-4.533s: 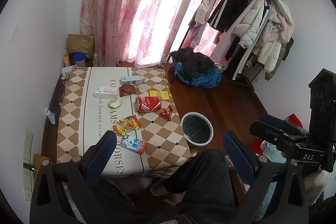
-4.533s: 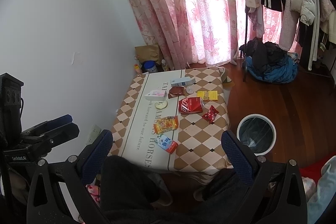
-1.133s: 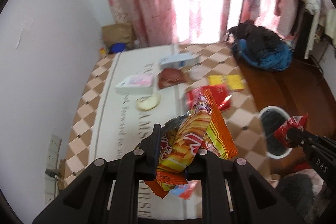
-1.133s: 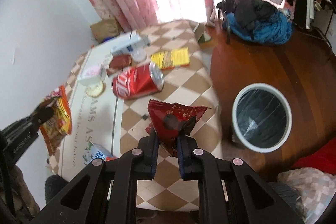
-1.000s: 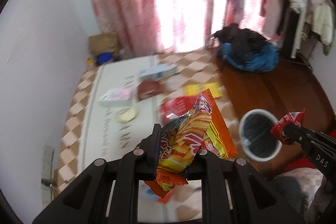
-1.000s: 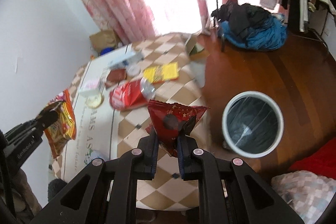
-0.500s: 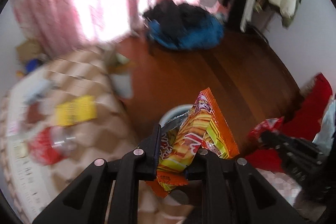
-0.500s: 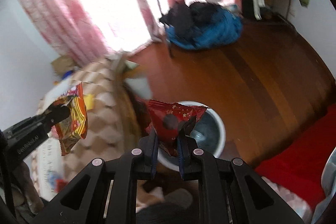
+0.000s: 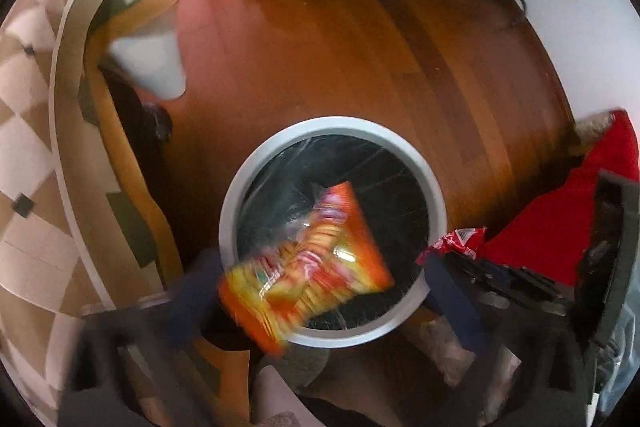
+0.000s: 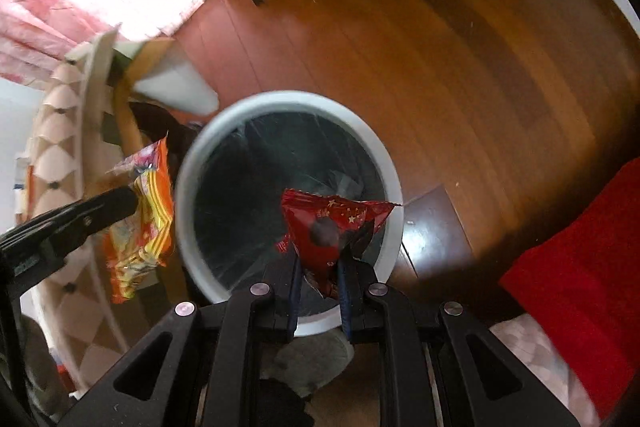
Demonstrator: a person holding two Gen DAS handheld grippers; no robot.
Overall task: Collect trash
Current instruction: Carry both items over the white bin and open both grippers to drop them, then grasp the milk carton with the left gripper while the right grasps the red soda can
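A: Left gripper (image 9: pixel 316 291) jaws have just been opening and now stand wide apart. The orange-and-yellow crinkly snack wrapper (image 9: pixel 308 267) is loose between them, blurred, not pinched by either pad. In the left wrist view it hangs over the 6 o'clock part of the round white plastic bin with the black liner (image 9: pixel 332 125).

B: Will it go in?

A: Probably, but the lower end of the wrapper overlaps the rim at about 7 o'clock. Light foil, so it could catch the rim and slide out onto the brown wooden floor (image 9: pixel 340 59). (The right wrist view shows it off to 9 o'clock of the bin, so I can't tell how far inside it really is.)

B: Right side?

A: Right gripper (image 10: pixel 320 267) is clamped tight on the bottom of the dark red foil packet with small stars (image 10: pixel 332 223). The packet sits over the bin's opening, toward 5 o'clock.

B: Risk there?

A: Same: it's close to the near rim. Let go from here and it may tip against the edge. The two grippers are also near each other; a bump could knock either wrapper off course. I'd nudge the right one toward the bin's centre before releasing.
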